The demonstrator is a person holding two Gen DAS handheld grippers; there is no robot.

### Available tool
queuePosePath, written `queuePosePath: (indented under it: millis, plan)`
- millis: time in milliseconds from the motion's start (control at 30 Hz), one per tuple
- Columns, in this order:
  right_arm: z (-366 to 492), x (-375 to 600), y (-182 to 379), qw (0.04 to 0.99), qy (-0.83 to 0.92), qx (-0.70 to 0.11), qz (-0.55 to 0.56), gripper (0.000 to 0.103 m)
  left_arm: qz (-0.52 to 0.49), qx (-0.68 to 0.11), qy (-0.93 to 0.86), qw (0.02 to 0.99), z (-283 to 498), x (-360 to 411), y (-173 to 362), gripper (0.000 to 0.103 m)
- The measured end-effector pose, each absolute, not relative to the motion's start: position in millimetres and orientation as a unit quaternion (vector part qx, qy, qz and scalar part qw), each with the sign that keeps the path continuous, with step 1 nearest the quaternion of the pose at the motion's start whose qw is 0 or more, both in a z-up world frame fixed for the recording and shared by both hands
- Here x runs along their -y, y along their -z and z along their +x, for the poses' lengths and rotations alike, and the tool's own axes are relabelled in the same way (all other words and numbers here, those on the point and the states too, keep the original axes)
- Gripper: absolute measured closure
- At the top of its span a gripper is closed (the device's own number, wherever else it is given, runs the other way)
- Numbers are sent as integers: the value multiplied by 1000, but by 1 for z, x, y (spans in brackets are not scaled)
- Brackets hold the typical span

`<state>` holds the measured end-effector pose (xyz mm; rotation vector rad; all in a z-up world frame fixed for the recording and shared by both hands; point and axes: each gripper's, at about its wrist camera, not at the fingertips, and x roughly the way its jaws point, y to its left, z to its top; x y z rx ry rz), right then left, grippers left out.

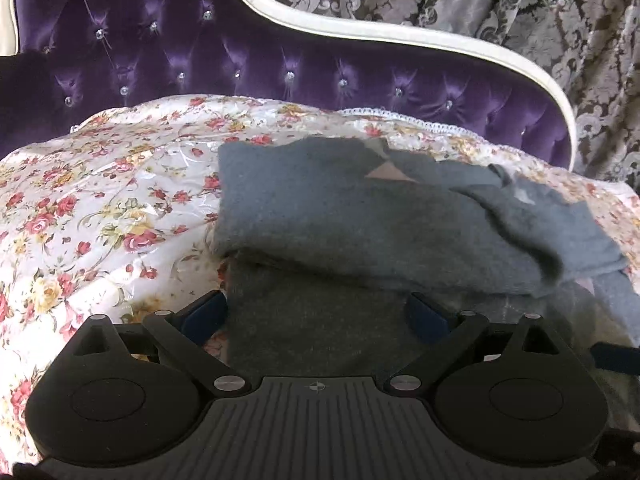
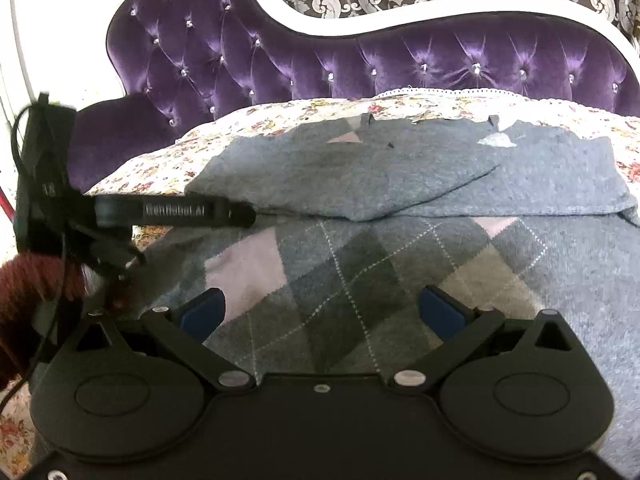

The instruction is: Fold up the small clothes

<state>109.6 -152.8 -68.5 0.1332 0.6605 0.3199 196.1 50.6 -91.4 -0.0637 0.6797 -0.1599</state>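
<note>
- The grey argyle sweater (image 2: pixel 360 248) lies spread on the floral bedspread (image 1: pixel 100 200), in front of the purple tufted headboard (image 1: pixel 240 52). Its upper part is already folded down over the diamond-patterned front.
- My left jaws (image 1: pixel 316 312) stand wide apart and hold nothing. They hang just over the near edge of the sweater, with dark knit showing between the blue pads (image 1: pixel 204 312) but neither pad pressing it.
- My right jaws (image 2: pixel 322 312) are likewise spread wide and empty, poised above the patterned front, pads clear of the cloth.
- In the right wrist view my left tool reaches in from the side, near the folded edge of the sweater. A maroon sleeve (image 2: pixel 28 292) shows behind it.
- Risk, as I judge it: the folded flap looks loose and rumpled at its right end. If I pinch only the top layer, it may drag off and undo the fold.
- Closing this low, I could catch the slippery bedspread with the knit and lift both.
- If my two jaws grip at uneven heights, the next fold would likely come out skewed.
- The knit is soft and thick. A shallow bite might slip mid-lift.
</note>
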Motion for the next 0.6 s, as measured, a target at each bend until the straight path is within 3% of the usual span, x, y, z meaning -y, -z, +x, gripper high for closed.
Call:
queuePosePath:
  millis: [67,100,200,233,433,600]
  plan:
    - [111,154,66,930,-155,-327,66,0,-32,-332,79,939,194,-52,93,5]
    - [111,154,64,930,-151,-329,66,5,-33,-331,80,940,194,-53,95,4]
    - [112,157,52,935,-130,-327,47,56,-29,-328,78,941,192,-51,95,4]
    - [113,160,46,939,-125,-316,49,59,-28,-328,77,941,193,-50,97,3]
    - [150,161,13,958,-94,-272,-6,52,-24,-329,78,941,193,-49,99,1]
    - [204,139,24,953,-76,-287,-59,49,-24,-328,78,941,193,-49,100,1]
